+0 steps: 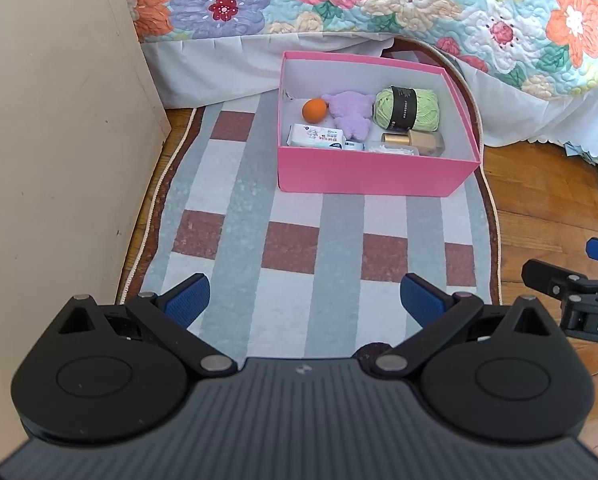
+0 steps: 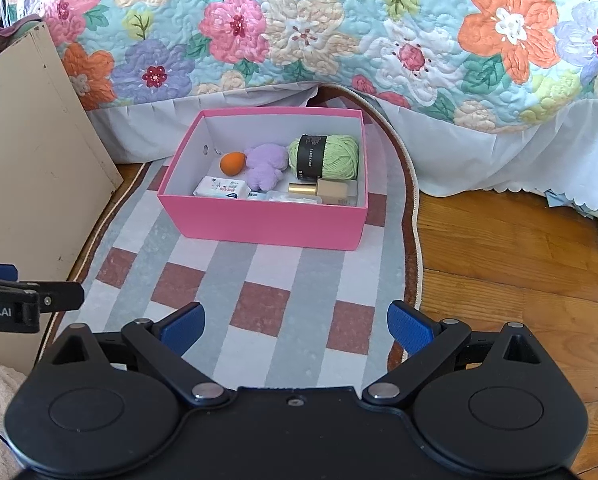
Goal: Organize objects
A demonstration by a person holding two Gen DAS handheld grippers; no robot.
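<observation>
While both tongs hang wide and hold nothing, your pink box (image 1: pixel 375 178) waits at twelve o'clock on the rug (image 1: pixel 235 216).

Left tongs (image 1: pixel 305 300) and right tongs (image 2: pixel 295 326) sit well back from it. Left to right inside: tissue pack (image 1: pixel 315 137), orange ball (image 1: pixel 314 110), purple plush (image 1: pixel 349 114), green yarn (image 1: pixel 406 107), gold bottle (image 1: pixel 413 140). Everything looks stowed, so come in level, from above.

We count one pink box (image 2: pixel 267 222) on one checked rug (image 2: pixel 259 308). Inside it we count one orange ball (image 2: pixel 232 164), one purple plush toy (image 2: pixel 265 166), one green yarn skein (image 2: pixel 325 156), one wipes pack (image 2: pixel 221 189) and one gold-capped bottle (image 2: pixel 327 192). We count two grippers: left gripper (image 1: pixel 305 300), right gripper (image 2: pixel 297 326).
</observation>
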